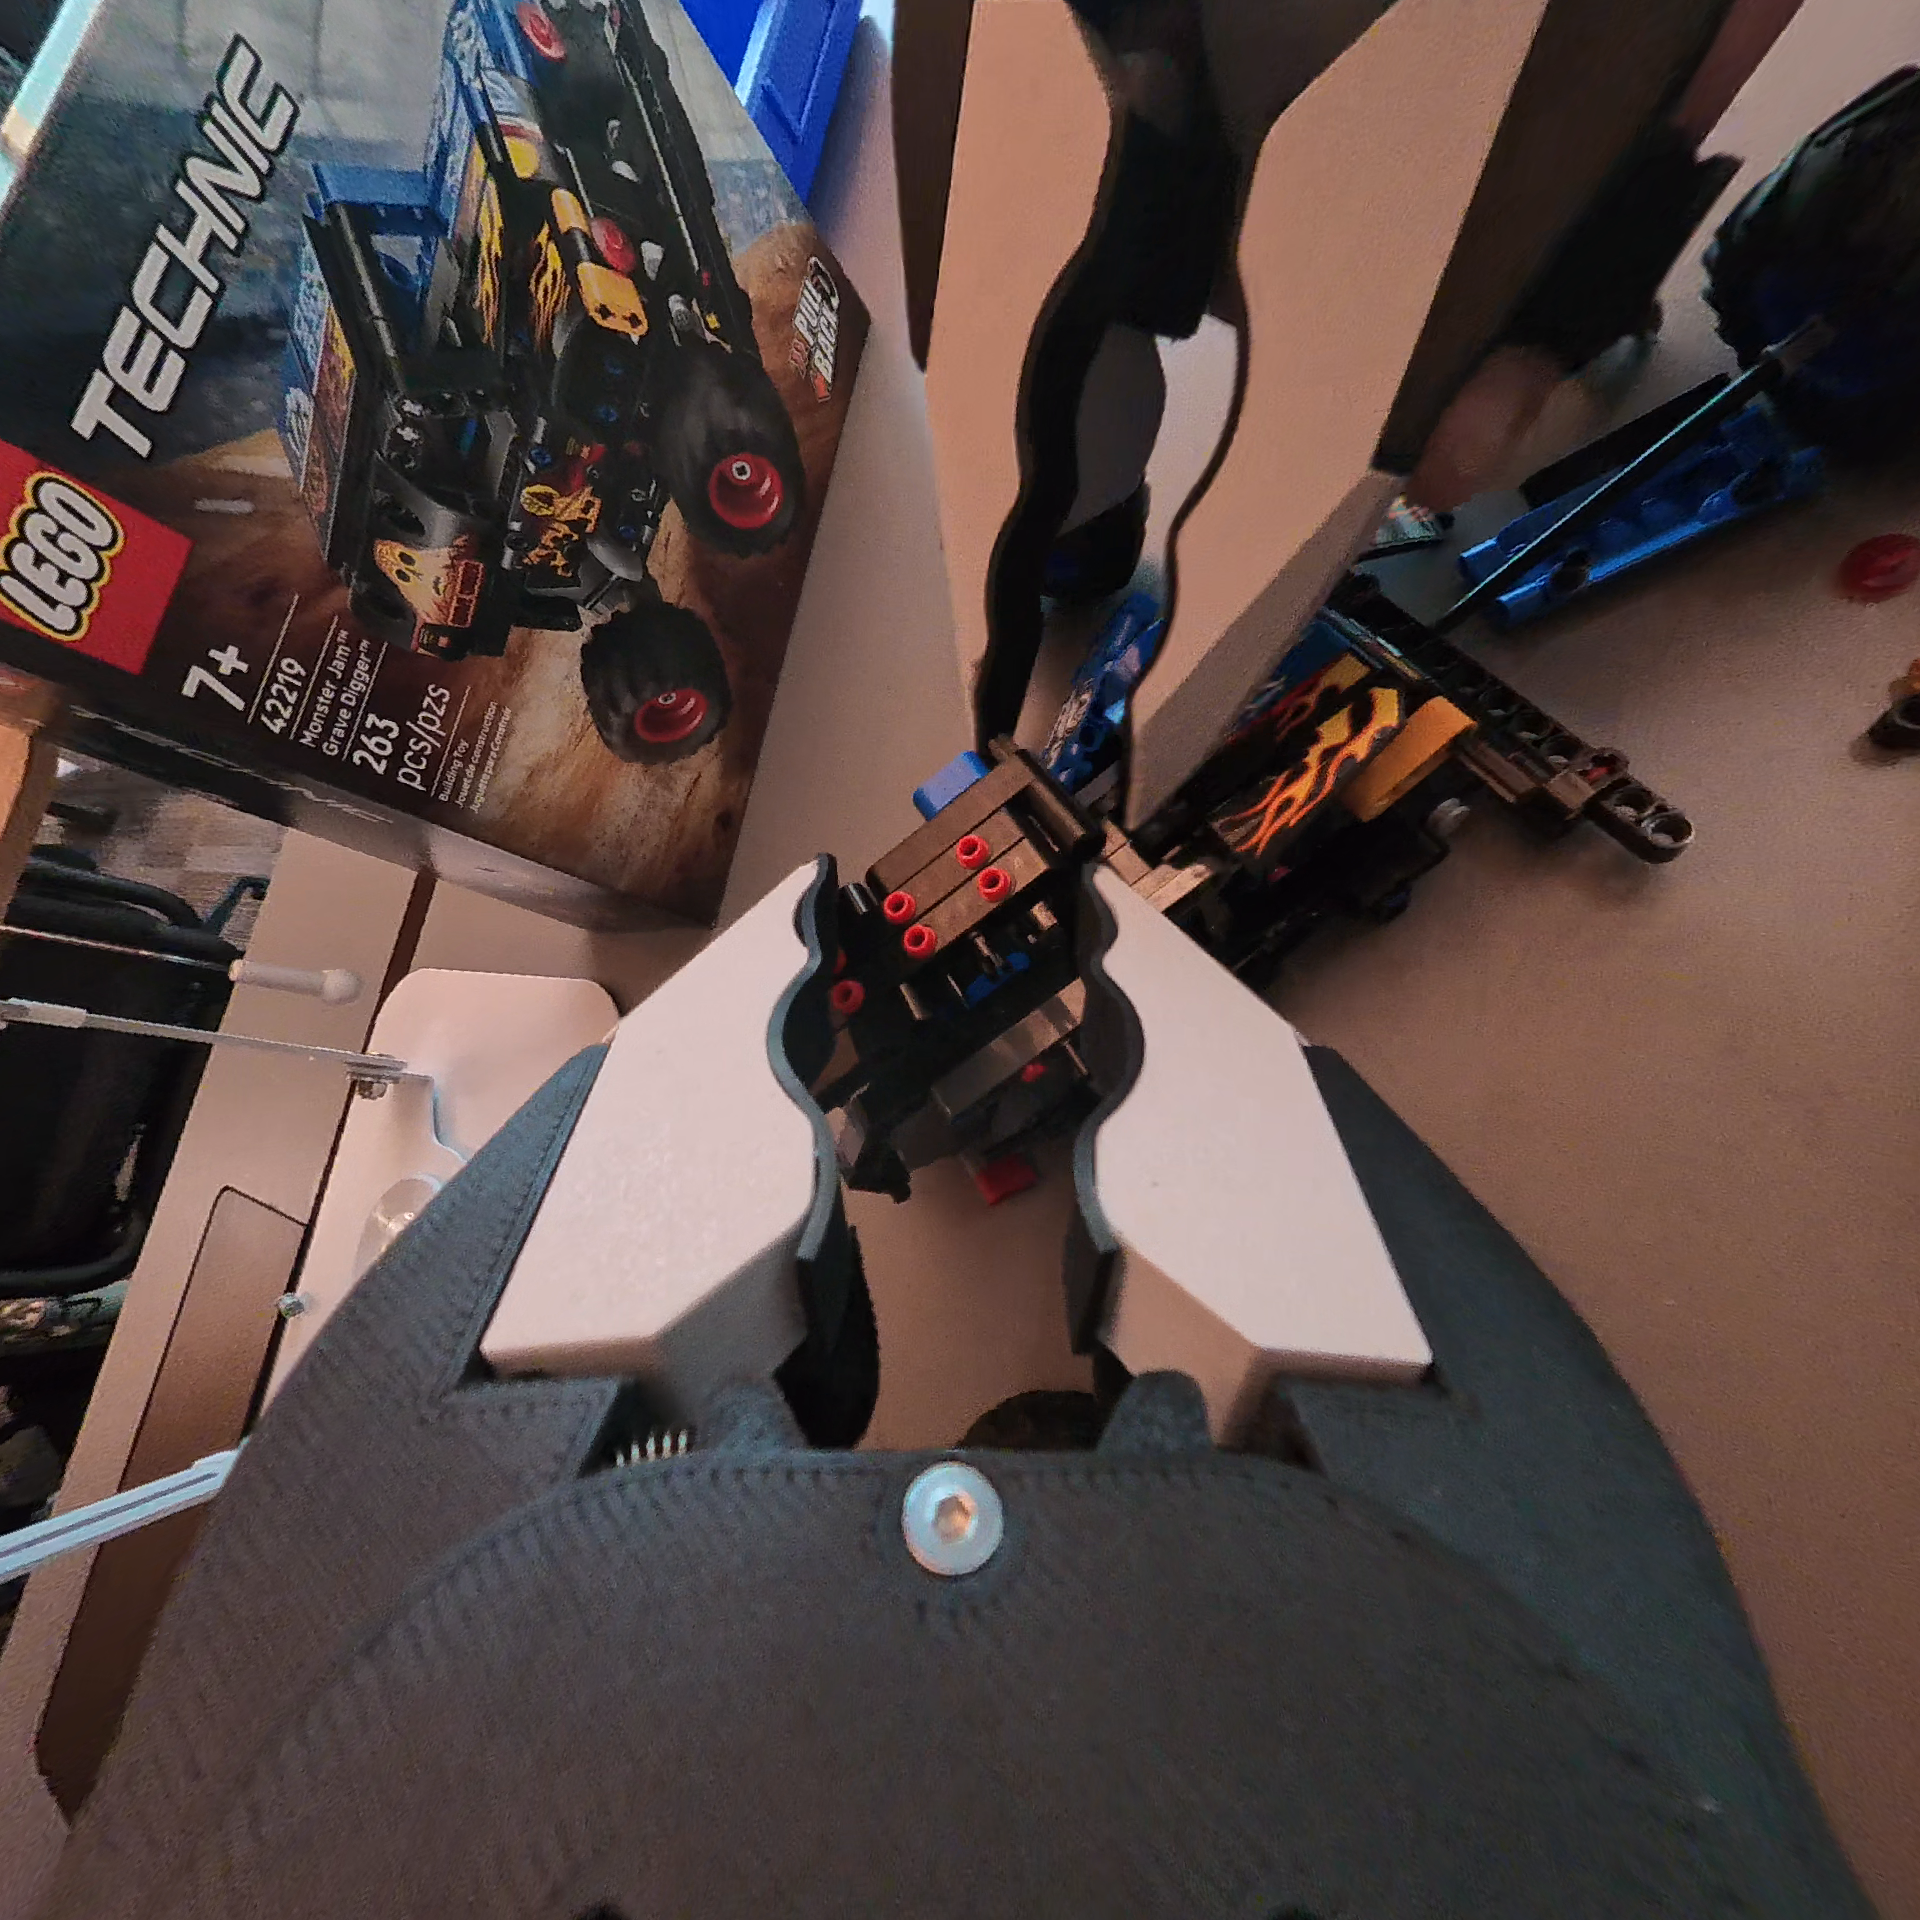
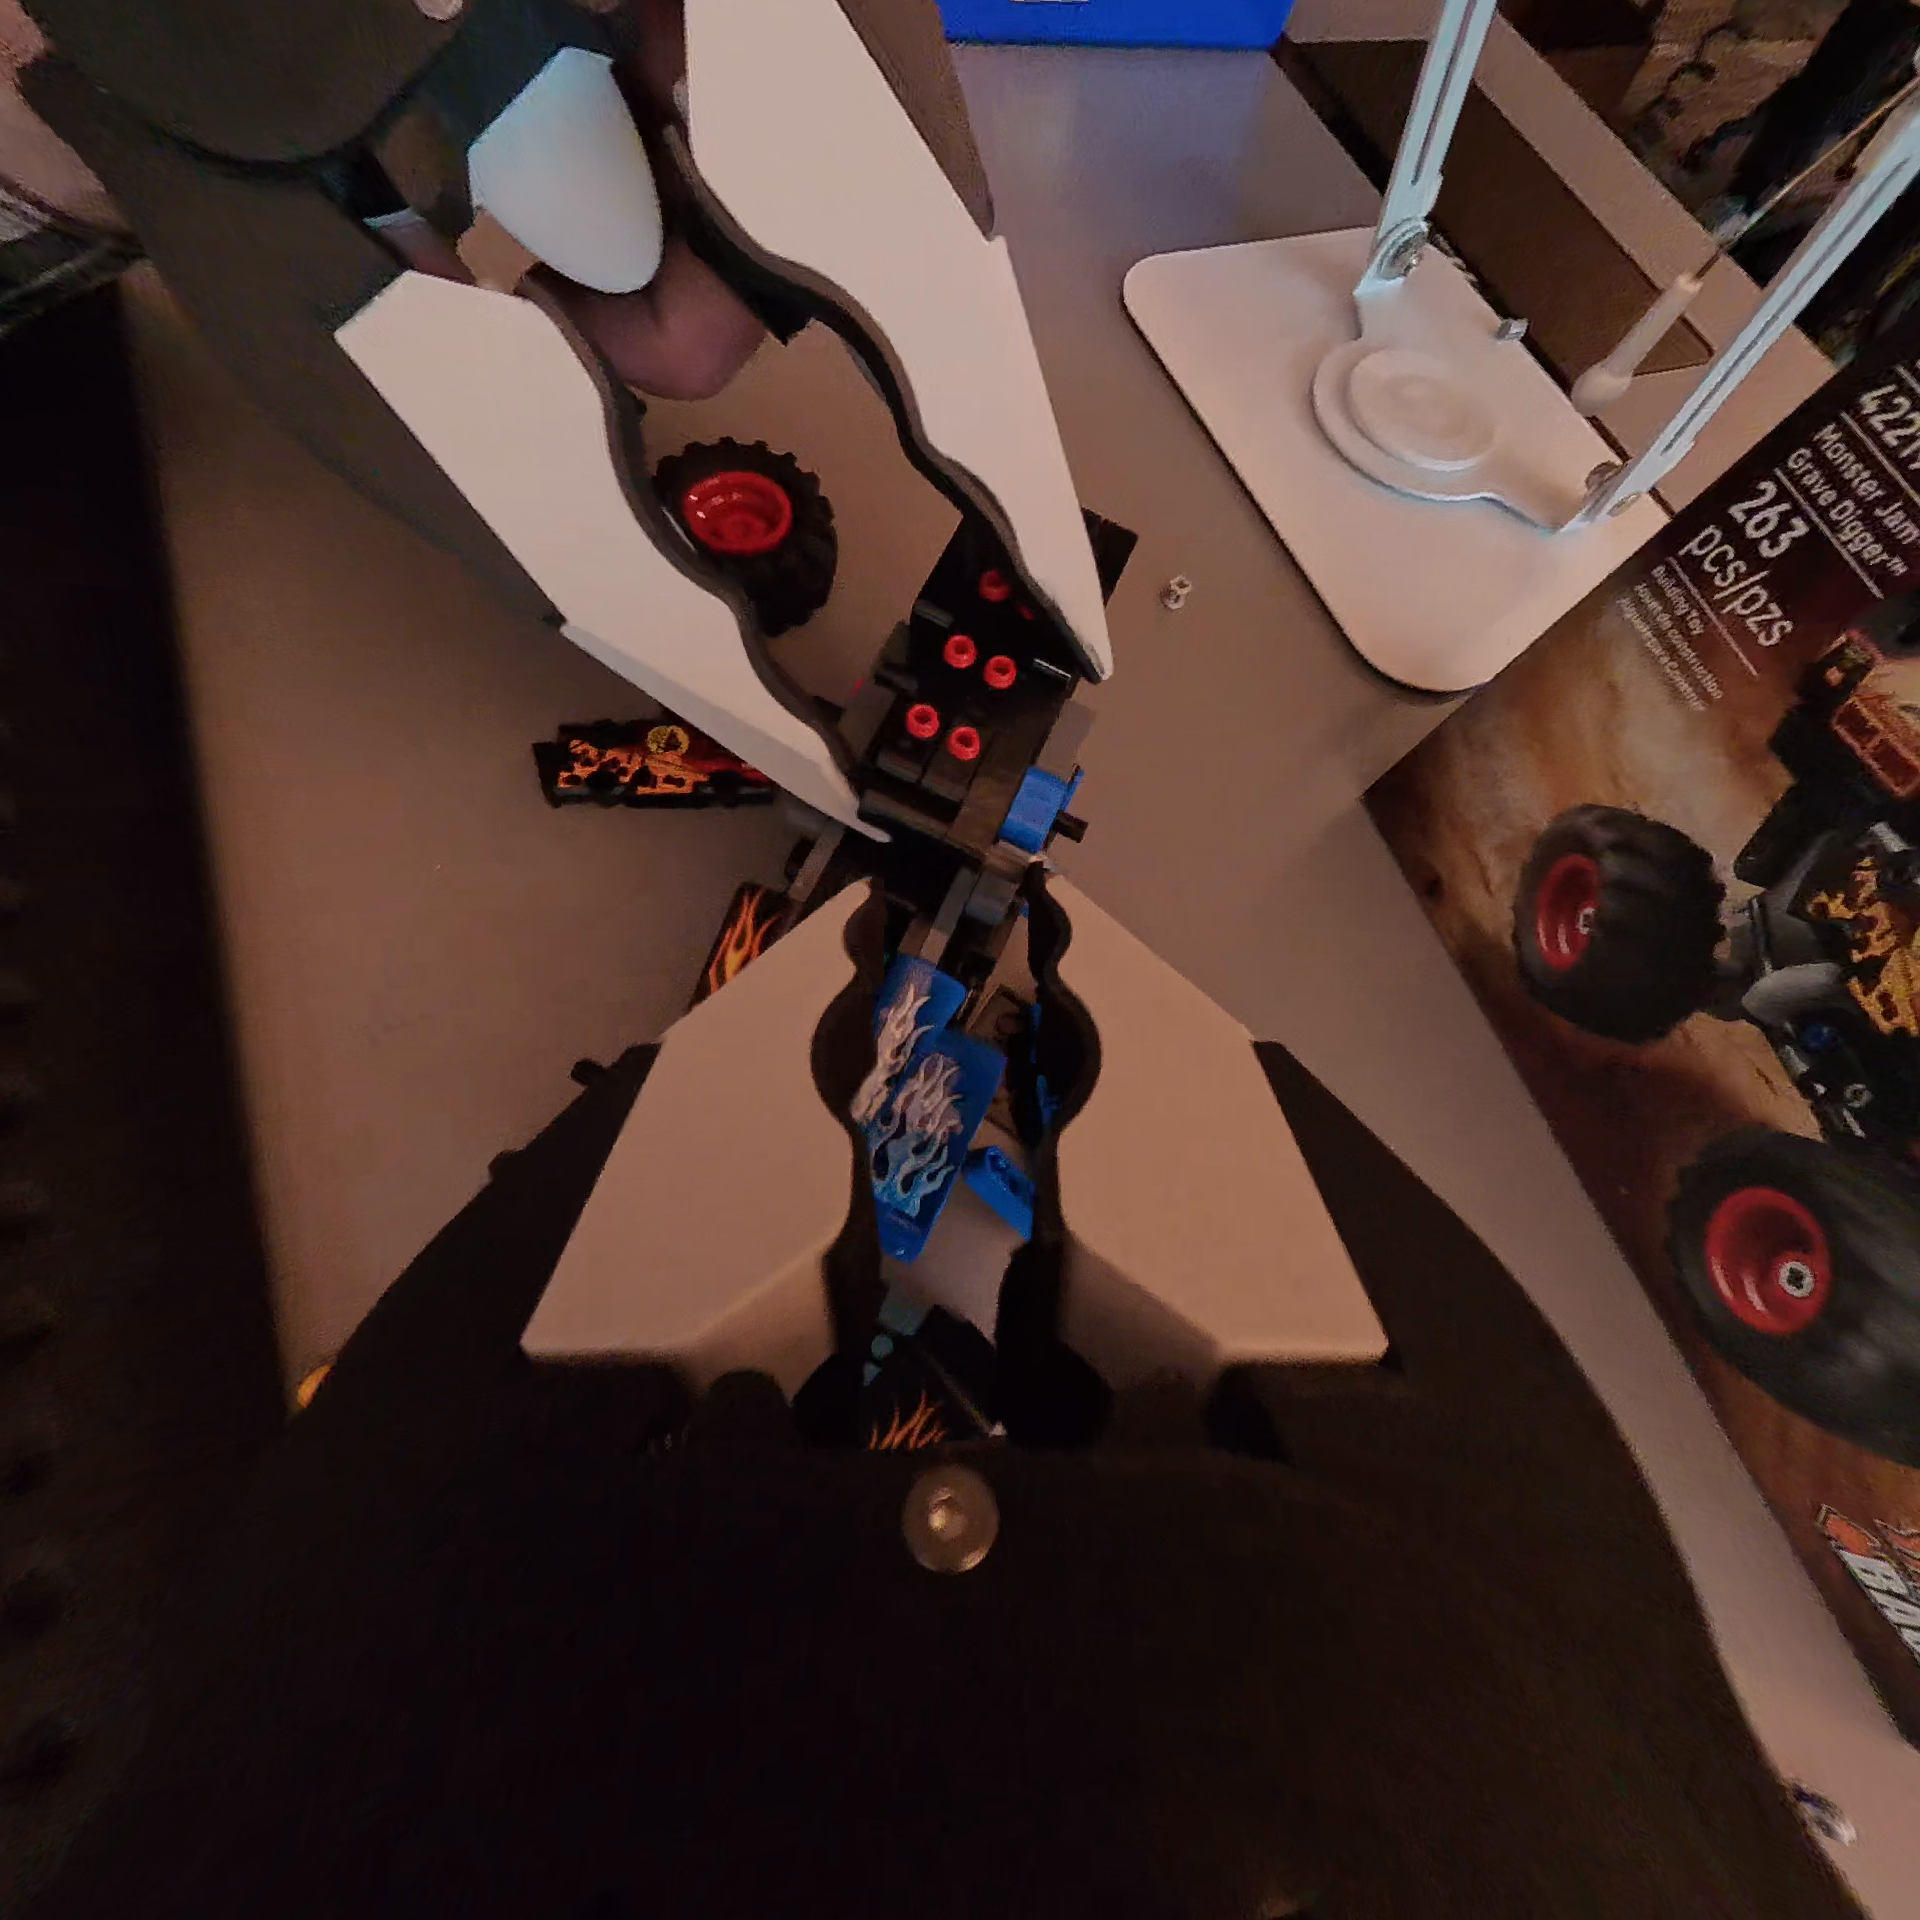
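The toy truck chassis (image 1: 966, 987), black with red pins, was only partly built and held above the bench (image 1: 1558, 1195), the left claw (image 1: 956, 935) clamped on one end, the right claw (image 2: 951, 904) seemingly clamped on the other, while a red-hubbed wheel (image 2: 743, 530) and flame-printed panel (image 2: 649, 774) lay unattached.

A black brick assembly (image 1: 966, 966) studded with red pins is seen; orange flames mark a black panel (image 1: 1320, 764); white flames, a blue panel (image 2: 920, 1101).
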